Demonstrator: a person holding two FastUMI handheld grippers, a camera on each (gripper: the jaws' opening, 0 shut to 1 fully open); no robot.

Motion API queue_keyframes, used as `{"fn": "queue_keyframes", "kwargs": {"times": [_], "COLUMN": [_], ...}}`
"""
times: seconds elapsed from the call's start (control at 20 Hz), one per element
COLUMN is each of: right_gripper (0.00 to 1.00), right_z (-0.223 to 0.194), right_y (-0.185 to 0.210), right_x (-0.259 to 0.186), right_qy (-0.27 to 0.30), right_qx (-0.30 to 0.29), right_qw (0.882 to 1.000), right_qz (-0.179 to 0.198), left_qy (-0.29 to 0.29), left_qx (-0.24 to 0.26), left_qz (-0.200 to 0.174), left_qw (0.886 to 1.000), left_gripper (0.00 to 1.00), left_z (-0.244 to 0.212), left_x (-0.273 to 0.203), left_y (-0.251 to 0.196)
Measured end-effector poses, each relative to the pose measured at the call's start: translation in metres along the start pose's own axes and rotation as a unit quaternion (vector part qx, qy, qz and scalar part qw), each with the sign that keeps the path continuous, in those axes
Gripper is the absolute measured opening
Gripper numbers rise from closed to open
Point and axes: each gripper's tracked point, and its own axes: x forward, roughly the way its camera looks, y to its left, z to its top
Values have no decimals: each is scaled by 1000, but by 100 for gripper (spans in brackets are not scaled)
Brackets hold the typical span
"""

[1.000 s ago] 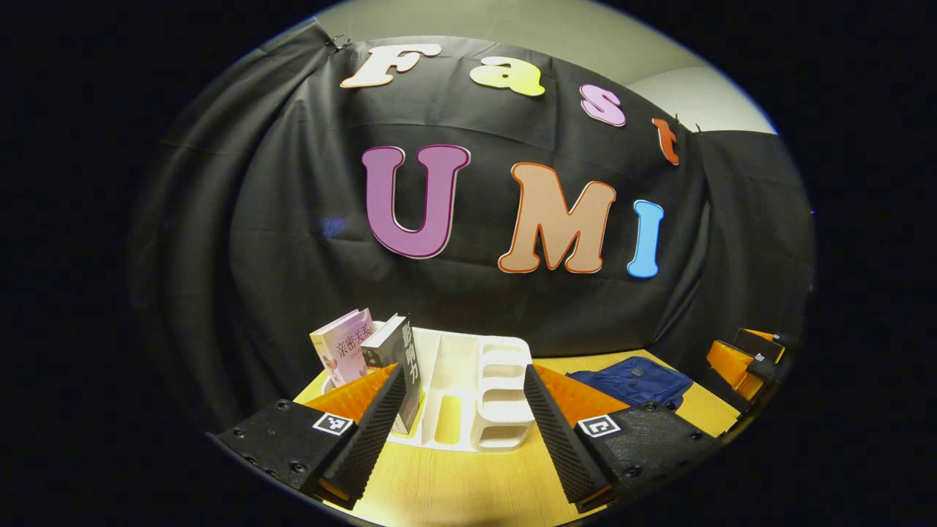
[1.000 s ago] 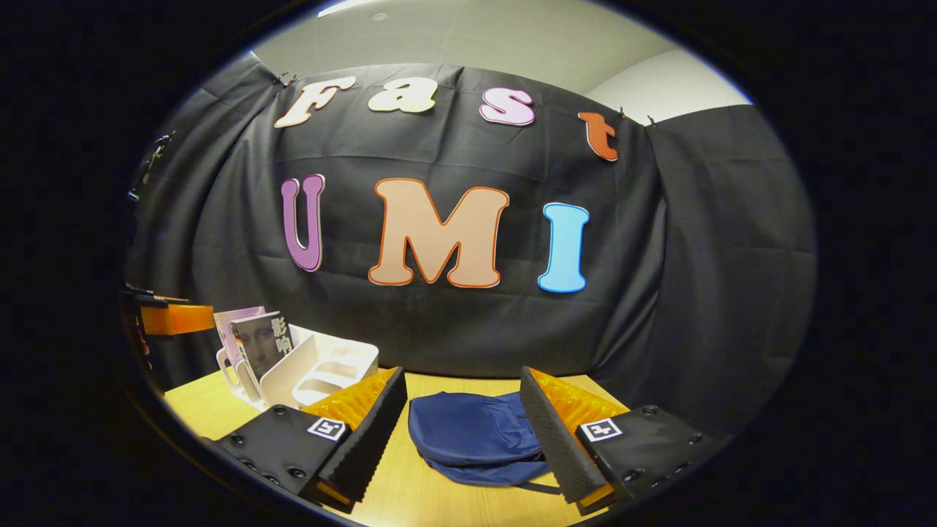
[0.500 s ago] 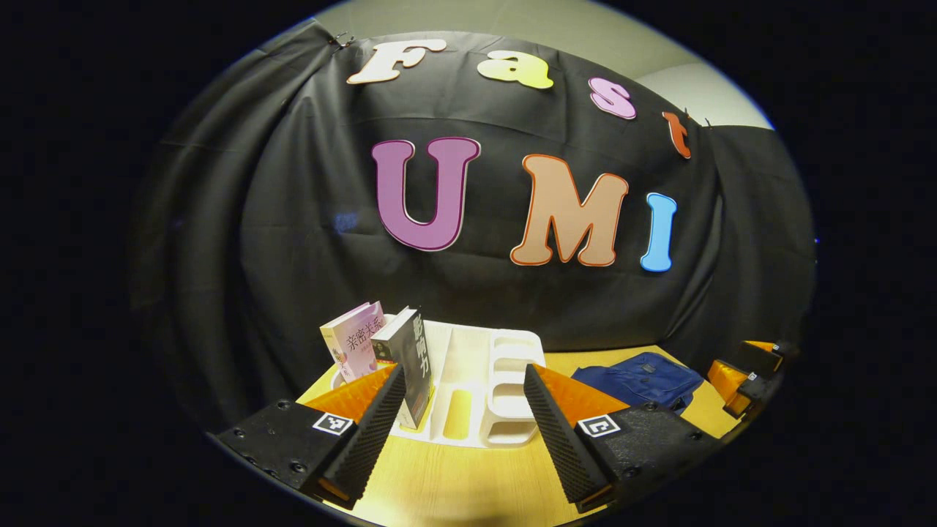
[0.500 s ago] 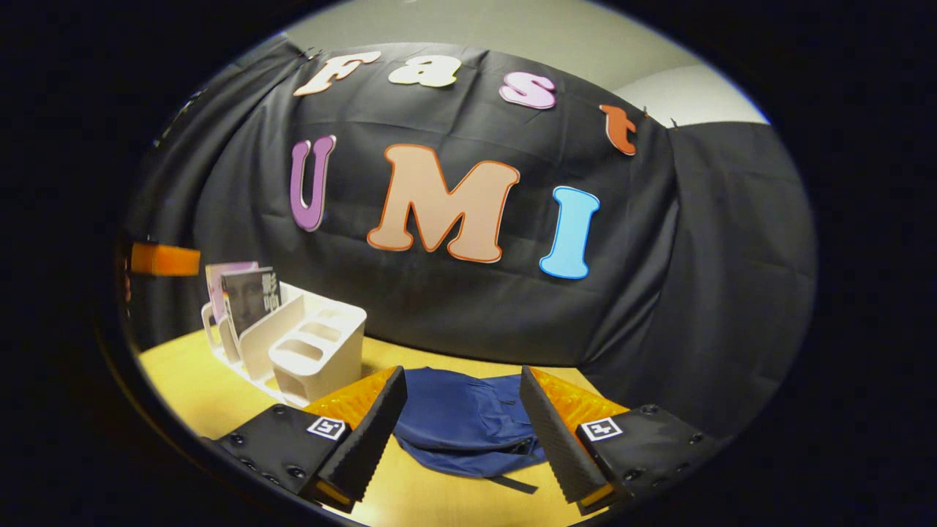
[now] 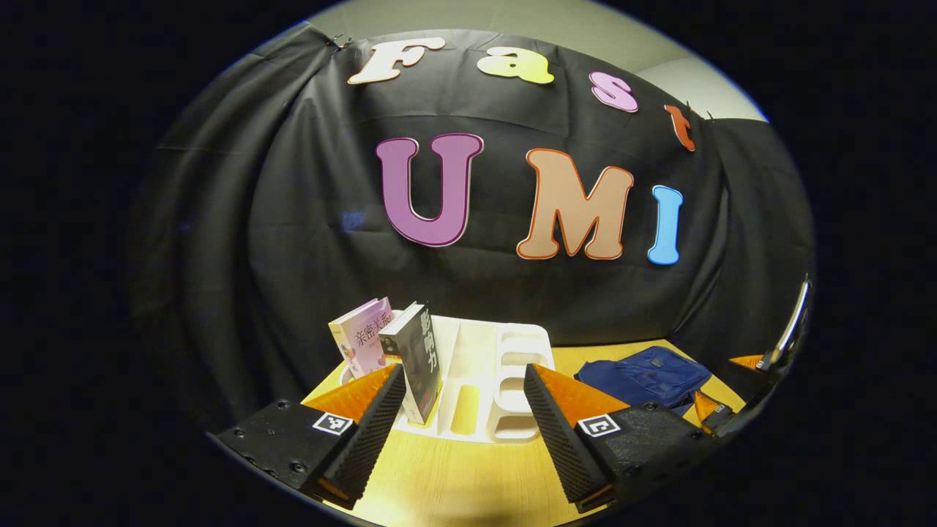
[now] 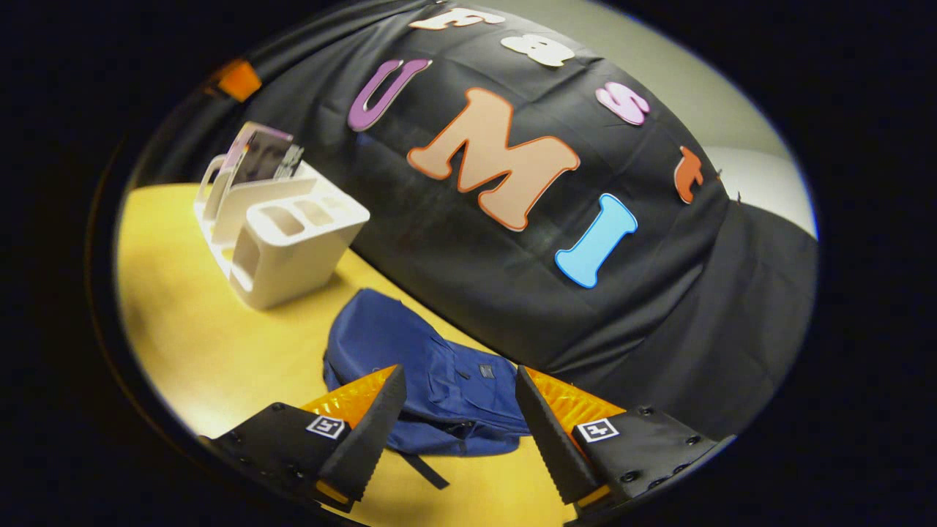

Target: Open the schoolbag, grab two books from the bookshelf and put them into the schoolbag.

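Note:
A blue schoolbag (image 6: 432, 373) lies flat and zipped on the wooden table; my right gripper (image 6: 457, 424) hovers open just above its near end, tilted. In the left gripper view the schoolbag (image 5: 644, 373) sits at the right. A white bookshelf (image 5: 476, 380) stands ahead of my open left gripper (image 5: 465, 424), with nothing between its fingers. A pink book (image 5: 362, 340) and a dark book (image 5: 421, 362) lean upright in its left slots. The bookshelf (image 6: 282, 234) with both books (image 6: 260, 154) appears at the upper left of the right gripper view.
The wooden table (image 6: 190, 329) runs under everything, and the black cloth wall rises close behind the shelf and the bag. Part of the other gripper (image 5: 776, 355) shows at the right edge of the left gripper view.
My right gripper has moved forward over the schoolbag and rolled sideways, tipping downward. The left gripper has shifted a little toward the bookshelf. Both stay open.

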Motion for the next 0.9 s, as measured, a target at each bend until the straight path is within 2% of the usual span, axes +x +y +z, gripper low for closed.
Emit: {"fn": "queue_keyframes", "kwargs": {"times": [0.05, 0.15, 0.2, 0.35, 0.4, 0.45, 0.5, 0.55, 0.6, 0.75, 0.8, 0.9], "right_gripper": [98, 98, 98, 94, 92, 98, 91, 91, 98, 98, 91, 91], "right_z": [-11, -30, -37, -53, -56, -60, -63, -66, -67, -71, -72, -73], "right_y": [3, 14, 19, 35, 40, 43, 48, 52, 53, 54, 55, 57], "right_x": [3, 10, 15, 30, 34, 36, 38, 41, 45, 54, 54, 55], "right_qy": [7, 20, 25, 26, 26, 27, 30, 34, 36, 41, 44, 48], "right_qx": [-23, -63, -84, -143, -157, -169, -180, -189, -195, -213, -219, -231], "right_qw": [1000, 998, 996, 989, 987, 985, 982, 981, 979, 976, 974, 971], "right_qz": [0, 9, 14, 24, 28, 33, 37, 40, 41, 34, 34, 36], "left_qy": [0, 0, 2, 5, 6, 9, 12, 14, 15, 17, 18, 20], "left_qx": [0, -1, -1, 2, 3, 4, 5, 5, 5, 7, 9, 14], "left_qz": [4, 11, 16, 30, 34, 39, 43, 48, 51, 63, 67, 74], "left_qw": [1000, 1000, 1000, 1000, 999, 999, 999, 999, 999, 998, 998, 997], "left_gripper": [95, 92, 95, 95, 92, 95, 92, 92, 96, 95, 95, 95], "left_z": [1, 1, -1, -2, -3, -5, -7, -7, -8, -8, -8, -8], "left_x": [-2, -3, -4, -7, -8, -9, -10, -11, -12, -16, -16, -19], "left_y": [2, 6, 7, 15, 17, 19, 22, 24, 25, 29, 32, 36]}}
